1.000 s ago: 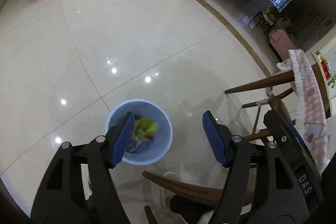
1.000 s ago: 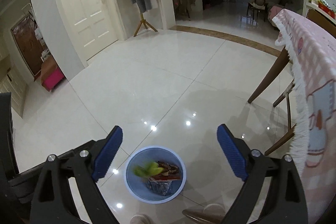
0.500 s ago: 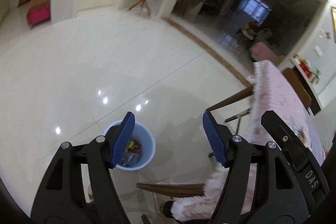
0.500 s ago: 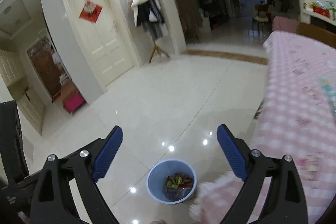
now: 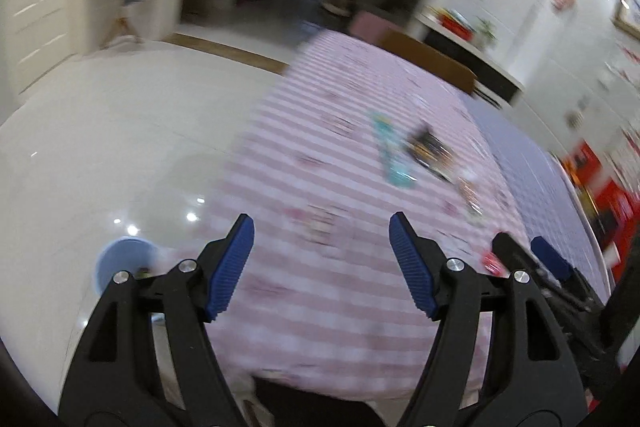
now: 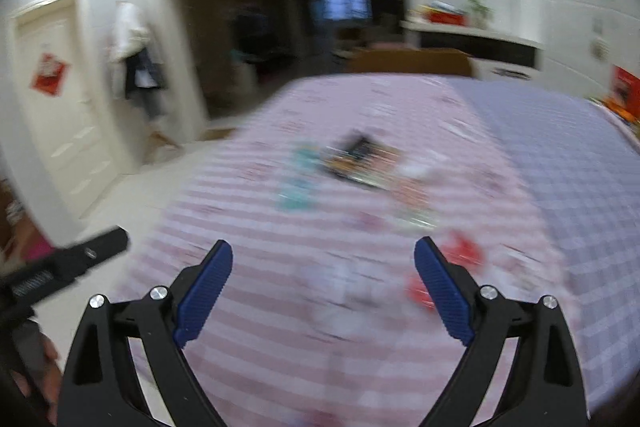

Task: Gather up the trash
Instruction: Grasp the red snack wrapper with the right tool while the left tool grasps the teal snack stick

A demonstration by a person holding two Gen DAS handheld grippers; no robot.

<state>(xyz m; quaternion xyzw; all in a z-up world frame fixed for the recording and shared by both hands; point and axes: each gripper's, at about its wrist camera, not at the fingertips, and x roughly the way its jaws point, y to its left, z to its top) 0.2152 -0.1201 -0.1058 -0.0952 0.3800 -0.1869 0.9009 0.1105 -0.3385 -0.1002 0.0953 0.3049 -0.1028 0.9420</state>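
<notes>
Both views are motion-blurred. My left gripper (image 5: 322, 227) is open and empty above the near end of a table with a pink checked cloth (image 5: 320, 155). My right gripper (image 6: 323, 255) is open and empty over the same cloth (image 6: 280, 327). Trash lies on the cloth: a teal wrapper (image 5: 390, 151) (image 6: 298, 183), a dark packet (image 5: 430, 149) (image 6: 354, 159), and red wrappers (image 6: 460, 255) (image 5: 491, 262) closer in. The blue bin (image 5: 120, 259) stands on the floor at the lower left, partly behind my left finger. The right gripper also shows in the left wrist view (image 5: 548, 263).
The table's left edge drops to a glossy white tile floor (image 5: 100, 147). A wooden chair back (image 6: 408, 61) stands at the table's far end. A coat rack (image 6: 136, 63) and a white door (image 6: 60, 99) are at the far left. A blue checked cloth (image 6: 580, 167) covers the table's right part.
Both grippers have swung up and to the right, from above the blue bin on the floor to above the tablecloth. The bin has slid to the lower left. Both stay open.
</notes>
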